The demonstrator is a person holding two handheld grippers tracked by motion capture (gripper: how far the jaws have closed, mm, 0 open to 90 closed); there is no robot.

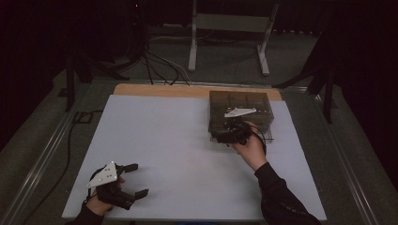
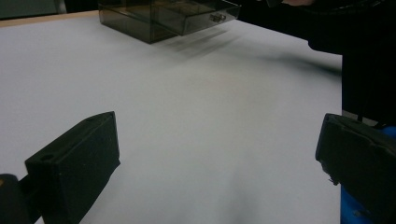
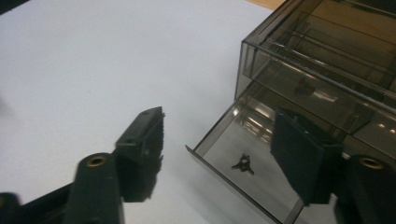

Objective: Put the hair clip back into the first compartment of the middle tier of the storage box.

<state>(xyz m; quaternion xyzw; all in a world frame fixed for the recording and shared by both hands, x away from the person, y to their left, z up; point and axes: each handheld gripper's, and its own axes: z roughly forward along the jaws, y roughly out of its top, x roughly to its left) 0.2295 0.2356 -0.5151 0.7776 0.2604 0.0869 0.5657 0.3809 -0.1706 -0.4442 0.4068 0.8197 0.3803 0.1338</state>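
Dark surroundings frame a white-topped table [image 1: 187,140] with a wooden strip along its far edge. On the far right part of the table stands a smoke-tinted transparent plastic drawer box [image 1: 240,108].

Its lower drawer [image 3: 243,168] is pulled partway out toward the person. The drawer front carries a small metal knob [image 3: 243,163], seen through the clear wall in the right gripper view.

The right gripper [image 1: 233,132] sits directly at the open drawer. Its jaws stand apart and hold nothing: one jaw lies outside the drawer's left corner, the other over the drawer interior. The knob lies between and just ahead of the jaws, so the drawer front runs across the gripper's line of approach.

The left gripper [image 1: 136,180] rests at the near left corner of the table, jaws apart and empty, well apart from the box.

Judgement: the right gripper is far nearer, and any push or pull on the drawer runs along the near-far axis.
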